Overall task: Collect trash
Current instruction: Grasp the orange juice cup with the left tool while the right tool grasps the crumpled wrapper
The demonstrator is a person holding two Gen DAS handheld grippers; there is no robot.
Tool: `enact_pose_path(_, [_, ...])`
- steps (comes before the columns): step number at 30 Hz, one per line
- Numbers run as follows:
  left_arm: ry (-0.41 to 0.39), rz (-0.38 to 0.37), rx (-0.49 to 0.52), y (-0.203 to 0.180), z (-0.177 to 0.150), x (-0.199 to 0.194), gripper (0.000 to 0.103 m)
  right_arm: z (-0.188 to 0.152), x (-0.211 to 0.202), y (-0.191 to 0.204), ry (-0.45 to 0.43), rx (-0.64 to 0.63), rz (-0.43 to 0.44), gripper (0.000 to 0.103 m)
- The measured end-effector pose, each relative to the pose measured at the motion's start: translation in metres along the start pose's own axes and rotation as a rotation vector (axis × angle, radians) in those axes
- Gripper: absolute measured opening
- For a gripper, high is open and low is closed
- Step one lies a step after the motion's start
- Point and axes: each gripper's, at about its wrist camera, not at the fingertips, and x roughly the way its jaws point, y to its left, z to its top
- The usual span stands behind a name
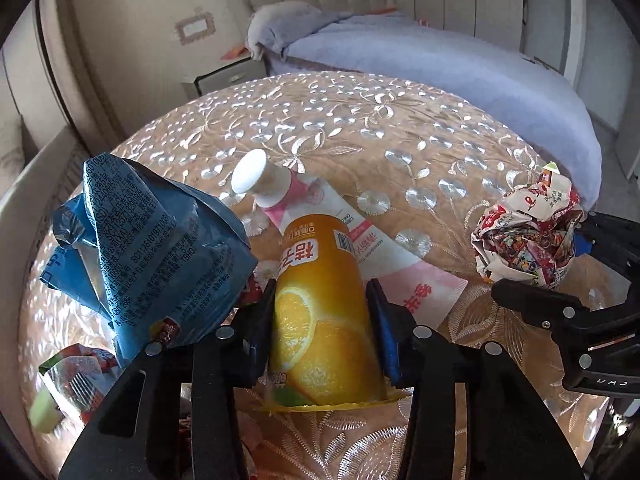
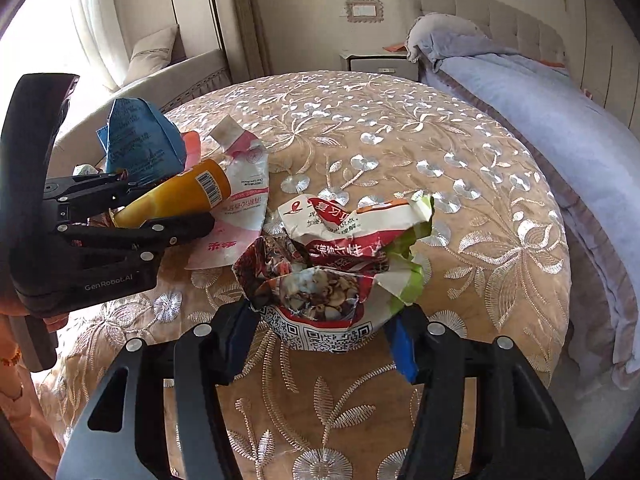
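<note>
Bright window daylight, glare at left; fisheye-curved edges.

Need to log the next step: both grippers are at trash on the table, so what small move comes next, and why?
Probably lift both straight up. The left gripper appears shut on the orange cup, and the right gripper on the crumpled wrapper; both items still sit on the table.

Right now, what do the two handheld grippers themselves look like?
Both are matte black plastic. The left gripper and right gripper each have two broad fingers studded with silver rivets and blue inner pads. The left's body carries white "GenRobot.AI" lettering. No cables show.
</note>
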Motion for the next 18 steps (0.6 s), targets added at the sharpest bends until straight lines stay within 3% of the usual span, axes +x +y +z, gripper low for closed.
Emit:
enact_pose_path(5, [-0.032, -0.007, -0.04, 0.001, -0.003, -0.021, 0.044, -0.007, -0.016, 0.003, -0.045, -0.023, -0.02, 0.054])
enact_pose_path(10, [-0.073, 0.007, -0.018, -0.013, -0.008, -0.045, 0.044, -0.01, -0.038, 0.003, -0.087, -0.025, -0.024, 0.054])
enact_pose_path(18, [-0.115, -0.035, -0.02, -0.035, -0.015, -0.084, 0.044, -0.023, -0.083, 0.002, -0.155, -0.046, -0.038, 0.054])
